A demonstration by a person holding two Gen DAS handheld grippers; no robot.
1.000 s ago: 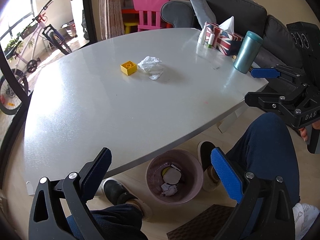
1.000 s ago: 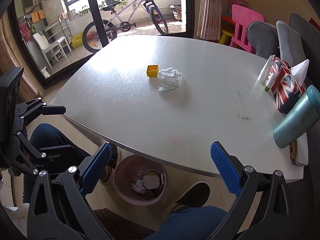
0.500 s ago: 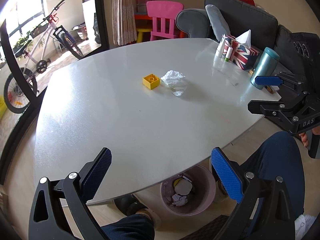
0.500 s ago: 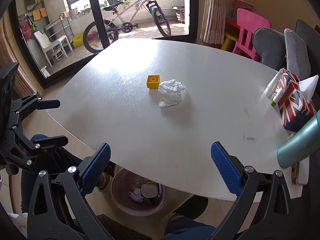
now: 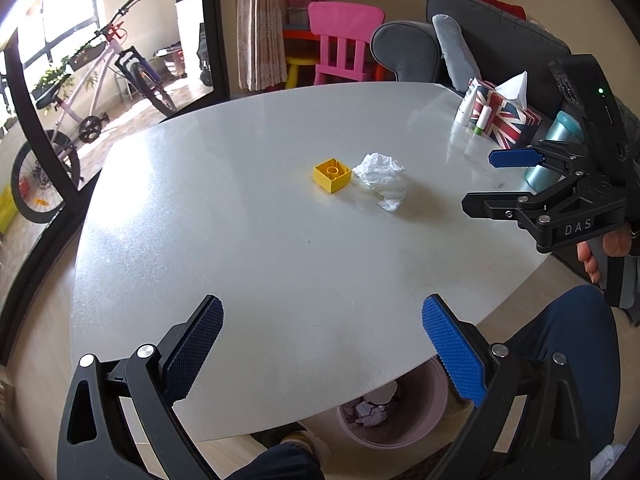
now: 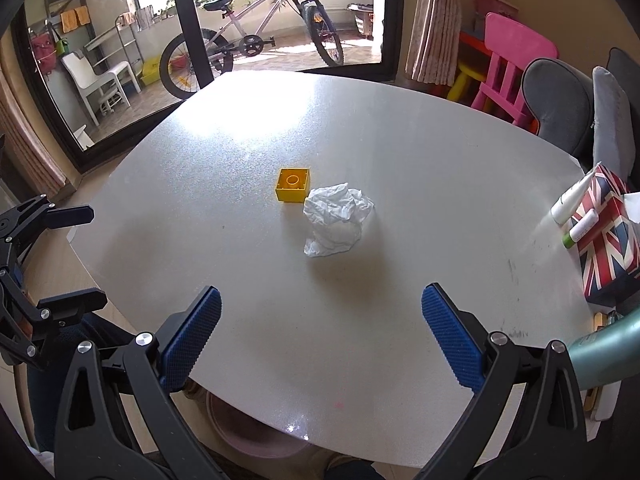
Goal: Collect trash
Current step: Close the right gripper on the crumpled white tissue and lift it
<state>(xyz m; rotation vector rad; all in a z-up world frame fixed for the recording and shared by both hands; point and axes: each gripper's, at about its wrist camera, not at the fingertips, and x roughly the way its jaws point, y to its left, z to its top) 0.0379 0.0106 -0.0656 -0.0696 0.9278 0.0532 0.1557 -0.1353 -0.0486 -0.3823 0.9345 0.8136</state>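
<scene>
A crumpled white tissue [image 5: 382, 180] [image 6: 335, 218] lies mid-table next to a yellow toy brick [image 5: 332, 175] [image 6: 293, 185]. A pink trash bin [image 5: 394, 410] [image 6: 248, 432] with paper scraps stands on the floor under the table's near edge. My left gripper [image 5: 322, 344] is open and empty above the near edge. My right gripper [image 6: 320, 334] is open and empty, closer to the tissue; it also shows at the right of the left wrist view [image 5: 488, 180]. The left gripper shows at the left of the right wrist view [image 6: 76, 256].
A Union Jack tissue box [image 5: 504, 118] [image 6: 608, 236], small tubes [image 6: 570, 200] and a teal tumbler [image 5: 554, 148] [image 6: 604, 352] stand at the table's right. A grey sofa [image 5: 480, 40], a pink chair [image 5: 344, 40] and a bicycle [image 6: 252, 36] lie beyond. The person's legs [image 5: 560, 360] are beside the bin.
Both grippers have risen and moved forward over the table toward the tissue. The bin has slid mostly under the table edge in both views. Both stay open.
</scene>
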